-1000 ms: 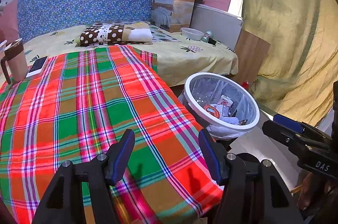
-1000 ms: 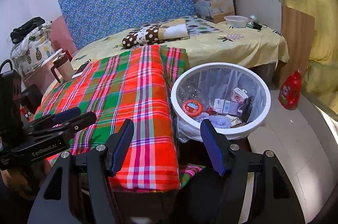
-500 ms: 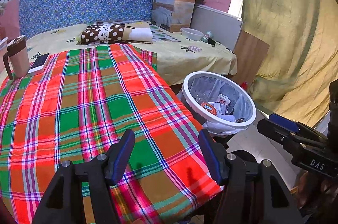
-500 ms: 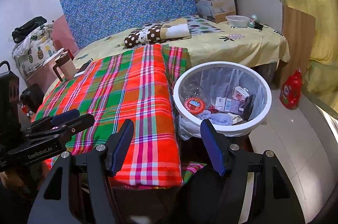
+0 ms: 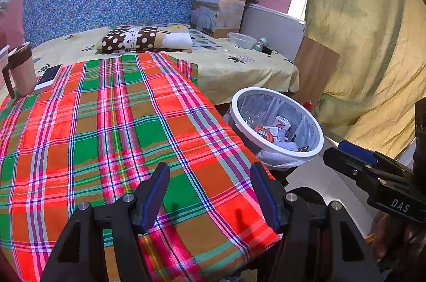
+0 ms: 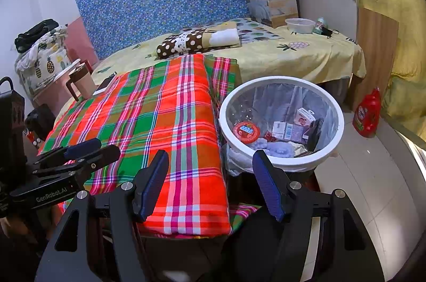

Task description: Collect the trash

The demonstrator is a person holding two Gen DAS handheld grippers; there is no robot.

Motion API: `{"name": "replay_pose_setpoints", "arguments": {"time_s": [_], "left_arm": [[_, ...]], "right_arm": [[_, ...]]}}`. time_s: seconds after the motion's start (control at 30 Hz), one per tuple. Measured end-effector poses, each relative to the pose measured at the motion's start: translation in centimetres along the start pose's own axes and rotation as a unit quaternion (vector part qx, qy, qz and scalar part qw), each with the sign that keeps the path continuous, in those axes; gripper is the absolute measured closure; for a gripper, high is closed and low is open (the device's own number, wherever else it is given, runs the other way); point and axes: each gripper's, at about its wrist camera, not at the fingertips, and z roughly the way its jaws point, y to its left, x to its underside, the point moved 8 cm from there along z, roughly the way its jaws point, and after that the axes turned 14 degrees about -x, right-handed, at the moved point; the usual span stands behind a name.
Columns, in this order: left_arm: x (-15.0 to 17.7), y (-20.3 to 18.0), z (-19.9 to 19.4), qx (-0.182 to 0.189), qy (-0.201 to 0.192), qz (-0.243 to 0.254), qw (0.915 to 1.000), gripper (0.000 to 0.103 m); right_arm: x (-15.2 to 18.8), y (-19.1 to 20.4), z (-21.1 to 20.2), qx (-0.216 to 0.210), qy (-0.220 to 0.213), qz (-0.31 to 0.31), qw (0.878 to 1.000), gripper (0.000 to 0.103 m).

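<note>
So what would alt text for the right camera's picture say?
An open, empty hand-held gripper points at a plaid blanket and a white bin of trash beside it. The other gripper shows at left.

Bed (image 5: pixel 226 74), plaid blanket (image 5: pixel 111 127), pillow (image 5: pixel 138 38), phone (image 5: pixel 49 74), box (image 5: pixel 218 7)

The plaid cloth (image 5: pixel 111 127) looks woven and matt. Beside it, the bin (image 6: pixel 336 133) has a smooth, glossy white plastic rim and a thin, crinkled plastic liner (image 6: pixel 269 101). The floor tiles (image 6: pixel 354 175) beyond the bin shine faintly.
</note>
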Motion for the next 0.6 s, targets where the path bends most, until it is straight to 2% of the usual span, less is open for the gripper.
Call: {"name": "replay_pose_setpoints", "arguments": {"time_s": [0.6], "left_arm": [[0.02, 0.17, 0.19, 0.0, -0.002, 0.002, 1.0, 0.041]], "right_arm": [[0.2, 0.04, 0.28, 0.001, 0.003, 0.002, 1.0, 0.036]]}}
